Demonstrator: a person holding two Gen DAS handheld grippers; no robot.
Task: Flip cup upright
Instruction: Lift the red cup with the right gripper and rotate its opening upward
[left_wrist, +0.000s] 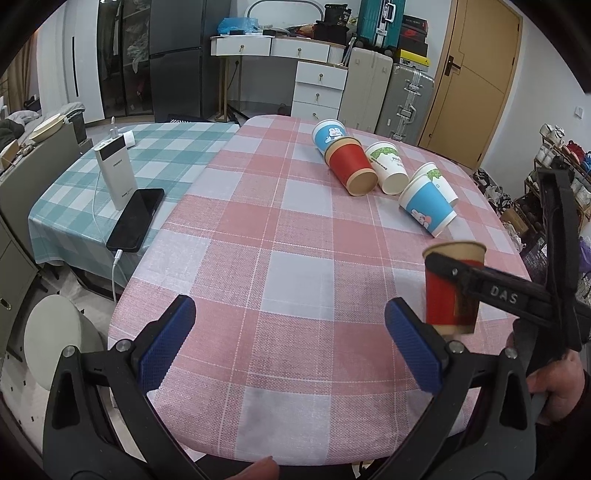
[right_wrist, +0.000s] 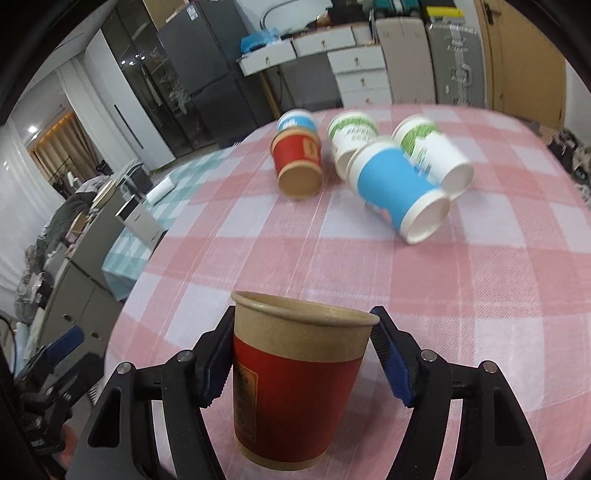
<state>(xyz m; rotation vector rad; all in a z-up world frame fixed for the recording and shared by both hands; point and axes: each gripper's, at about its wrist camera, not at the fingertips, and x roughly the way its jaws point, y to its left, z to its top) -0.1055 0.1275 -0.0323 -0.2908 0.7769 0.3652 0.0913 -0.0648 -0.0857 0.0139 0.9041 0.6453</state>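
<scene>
— Cup (right_wrist: 295, 384) with the red sleeve and brown rim: where do you have it?

— You have it upright between the pads of your right gripper (right_wrist: 301, 363), mouth up, its base at or just above the pink checked tablecloth (right_wrist: 280, 258); I cannot tell whether it touches. The left pad (right_wrist: 216, 363) presses its side. On the right a sliver of cloth seems to show between the cup and the pad, so I cannot tell whether you are clamped on it or have let go.

— And your left gripper (left_wrist: 291, 347)?

— Its jaws stand wide apart with nothing between them, low over the near edge of the cloth, just beside the red cup.

— What else lies on the table?

— Five cups on their sides farther back: another red cup (left_wrist: 351, 166), a blue rabbit cup (left_wrist: 328, 133) touching it behind, a white cup with green print (left_wrist: 386, 168), and a second blue cup (left_wrist: 428, 203) lying against a second green-printed one (left_wrist: 437, 177). To your left, on the green checked cloth (left_wrist: 166, 147), a white power bank (left_wrist: 114, 173) stands beside a black phone (left_wrist: 136, 218).
</scene>
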